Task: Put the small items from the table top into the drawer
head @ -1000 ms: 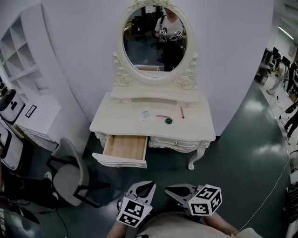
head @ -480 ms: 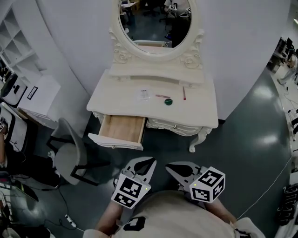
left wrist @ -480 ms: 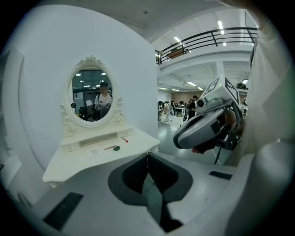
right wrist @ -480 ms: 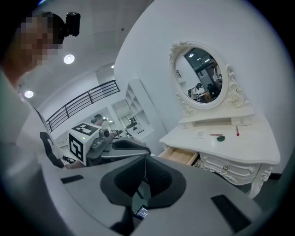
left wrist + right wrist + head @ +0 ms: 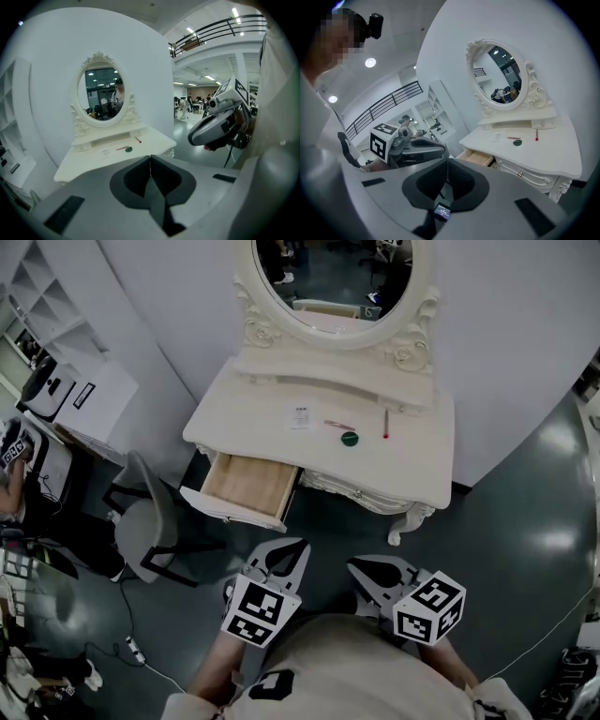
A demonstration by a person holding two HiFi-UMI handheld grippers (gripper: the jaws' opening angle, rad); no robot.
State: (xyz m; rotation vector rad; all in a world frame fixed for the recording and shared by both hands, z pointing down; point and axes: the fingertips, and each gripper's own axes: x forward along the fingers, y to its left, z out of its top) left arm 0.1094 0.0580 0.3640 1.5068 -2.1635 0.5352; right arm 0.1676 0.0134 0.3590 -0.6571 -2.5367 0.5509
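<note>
Both claws are clenched, jaws pressed together with nothing between them. The left gripper (image 5: 295, 549) and right gripper (image 5: 358, 568) hang side by side, well in front of the white dressing table (image 5: 244, 423). On the table's top, below its oval mirror (image 5: 333, 273), lie a clear packet (image 5: 300, 417), a pink stick (image 5: 337, 424), a green disc (image 5: 350, 438) and a red pen (image 5: 385, 423). The table's left drawer (image 5: 246, 486) stands pulled open.

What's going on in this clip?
A person stands before a white table, a tool in each hand. The left tool and right tool are both shut, empty and short of the table. Its left drawer is pulled open and looks empty. A card, pink stick, green disc and red stick lie on the tabletop, none in the drawer yet.
</note>
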